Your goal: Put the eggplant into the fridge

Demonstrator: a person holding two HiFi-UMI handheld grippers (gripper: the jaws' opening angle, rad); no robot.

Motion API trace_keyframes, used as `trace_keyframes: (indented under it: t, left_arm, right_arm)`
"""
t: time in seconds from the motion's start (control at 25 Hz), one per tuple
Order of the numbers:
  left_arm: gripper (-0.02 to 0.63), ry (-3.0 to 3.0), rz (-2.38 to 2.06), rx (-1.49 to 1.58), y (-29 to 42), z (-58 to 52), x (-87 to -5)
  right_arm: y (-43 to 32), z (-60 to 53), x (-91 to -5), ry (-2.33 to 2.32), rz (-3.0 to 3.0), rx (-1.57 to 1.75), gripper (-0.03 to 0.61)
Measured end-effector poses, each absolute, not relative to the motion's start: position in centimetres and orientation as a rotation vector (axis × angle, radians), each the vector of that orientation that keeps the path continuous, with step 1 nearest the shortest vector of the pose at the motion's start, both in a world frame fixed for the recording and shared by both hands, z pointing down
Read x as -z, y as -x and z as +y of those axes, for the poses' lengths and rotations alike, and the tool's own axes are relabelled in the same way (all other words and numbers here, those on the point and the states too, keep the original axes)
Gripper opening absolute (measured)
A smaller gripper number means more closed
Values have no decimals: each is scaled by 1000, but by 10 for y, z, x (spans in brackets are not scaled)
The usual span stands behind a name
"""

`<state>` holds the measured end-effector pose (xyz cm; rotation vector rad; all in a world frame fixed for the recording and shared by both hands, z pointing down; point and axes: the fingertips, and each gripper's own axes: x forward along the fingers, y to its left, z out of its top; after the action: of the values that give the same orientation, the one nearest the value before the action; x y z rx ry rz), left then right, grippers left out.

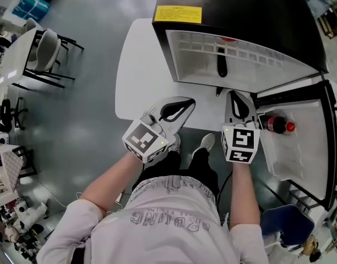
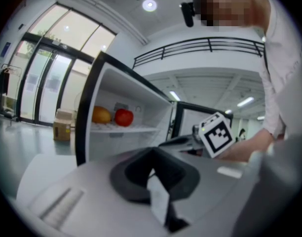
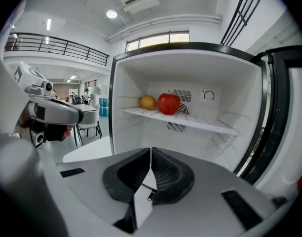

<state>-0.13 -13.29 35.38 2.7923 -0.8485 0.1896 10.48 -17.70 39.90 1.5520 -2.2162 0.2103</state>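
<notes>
The dark eggplant (image 1: 222, 62) lies inside the open fridge (image 1: 240, 15), on its white floor below the shelf, and touches neither gripper. My right gripper (image 1: 240, 104) is shut and empty just in front of the fridge opening; in the right gripper view (image 3: 151, 149) its pads meet with nothing between them. My left gripper (image 1: 177, 110) hovers over the table edge left of it, jaws together and empty, and its own view (image 2: 153, 152) shows the same. The gripper views do not show the eggplant.
A yellow fruit (image 3: 147, 102) and a red apple (image 3: 169, 103) sit on the fridge shelf. The fridge door (image 1: 311, 142) hangs open at right with a red-capped bottle (image 1: 276, 125) in its rack. The fridge stands on a white table (image 1: 135, 76). Chairs (image 1: 47, 54) stand far left.
</notes>
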Motion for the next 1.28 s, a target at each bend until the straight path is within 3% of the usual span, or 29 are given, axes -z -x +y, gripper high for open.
trace_keyframes:
  t: [1.28]
  left_arm:
    - [6,-2827,-828,-164,27,-131,-337]
  right_arm:
    - [-76,-124,-383,-1472,-2221,-199,5]
